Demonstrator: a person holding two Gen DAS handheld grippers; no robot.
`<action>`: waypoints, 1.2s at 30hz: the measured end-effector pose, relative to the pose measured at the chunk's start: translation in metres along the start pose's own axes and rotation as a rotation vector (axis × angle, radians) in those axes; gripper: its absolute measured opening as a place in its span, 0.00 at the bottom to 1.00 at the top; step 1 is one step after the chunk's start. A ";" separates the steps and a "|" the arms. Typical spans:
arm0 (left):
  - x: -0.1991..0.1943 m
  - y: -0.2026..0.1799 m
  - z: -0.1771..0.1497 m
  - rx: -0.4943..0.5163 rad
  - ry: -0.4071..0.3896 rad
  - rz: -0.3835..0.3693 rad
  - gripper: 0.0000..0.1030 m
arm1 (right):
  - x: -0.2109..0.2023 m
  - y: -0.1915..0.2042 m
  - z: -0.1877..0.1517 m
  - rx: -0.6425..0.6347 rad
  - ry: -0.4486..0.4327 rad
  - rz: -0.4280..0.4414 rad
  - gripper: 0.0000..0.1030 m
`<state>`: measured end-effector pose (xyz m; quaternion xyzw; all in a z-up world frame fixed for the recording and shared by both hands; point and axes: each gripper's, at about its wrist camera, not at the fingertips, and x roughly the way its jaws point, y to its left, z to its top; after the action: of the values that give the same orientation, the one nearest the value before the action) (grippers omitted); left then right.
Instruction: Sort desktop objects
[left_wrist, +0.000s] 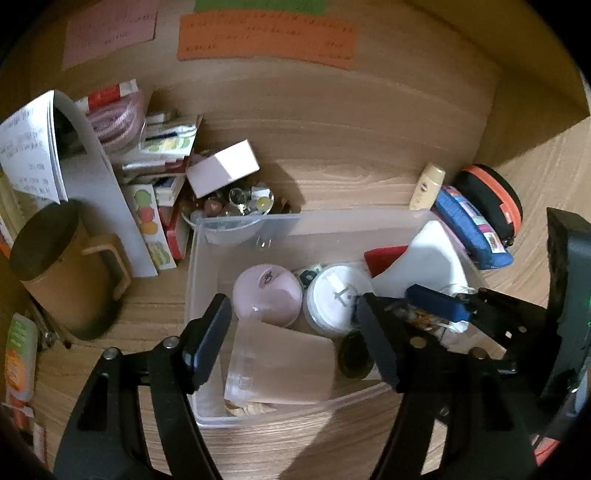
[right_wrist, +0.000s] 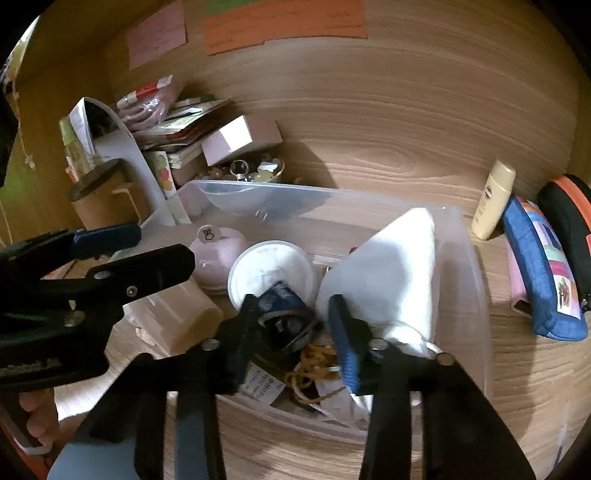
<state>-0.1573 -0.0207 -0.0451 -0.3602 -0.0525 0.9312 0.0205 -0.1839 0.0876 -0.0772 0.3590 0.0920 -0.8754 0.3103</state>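
Note:
A clear plastic bin (left_wrist: 199, 266) sits on the wooden desk. It holds a pink round jar (left_wrist: 267, 295), a white round lid (left_wrist: 336, 299), a frosted box (left_wrist: 280, 362), a white bottle with a red cap (left_wrist: 424, 258) and a dark oval item (left_wrist: 354, 354). My left gripper (left_wrist: 295, 332) is open over the bin, above the frosted box. My right gripper (right_wrist: 295, 325) is open inside the bin (right_wrist: 476, 280), its jaws either side of a dark blue tin (right_wrist: 284, 306), with brown string (right_wrist: 314, 365) below. The right gripper also shows in the left wrist view (left_wrist: 454, 306).
A brown mug (left_wrist: 70, 269), a paper stack, snack packets and a small white box (left_wrist: 221, 168) lie left of the bin. A bowl of trinkets (left_wrist: 240, 203) stands behind it. A cream tube (left_wrist: 428, 186), a blue pouch (left_wrist: 472, 229) and an orange-rimmed case (left_wrist: 495, 199) lie to the right.

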 end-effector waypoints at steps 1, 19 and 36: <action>-0.001 0.000 0.000 0.003 -0.008 0.005 0.72 | -0.001 0.001 0.000 -0.005 -0.007 -0.011 0.43; -0.023 0.016 0.000 -0.034 -0.049 0.033 0.91 | -0.015 0.007 0.001 -0.023 -0.059 -0.052 0.79; -0.049 0.022 -0.013 -0.084 -0.046 0.019 0.93 | -0.060 -0.010 0.001 0.051 -0.117 -0.193 0.99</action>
<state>-0.1126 -0.0454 -0.0247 -0.3397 -0.0887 0.9363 -0.0048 -0.1572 0.1241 -0.0359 0.3043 0.0857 -0.9228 0.2203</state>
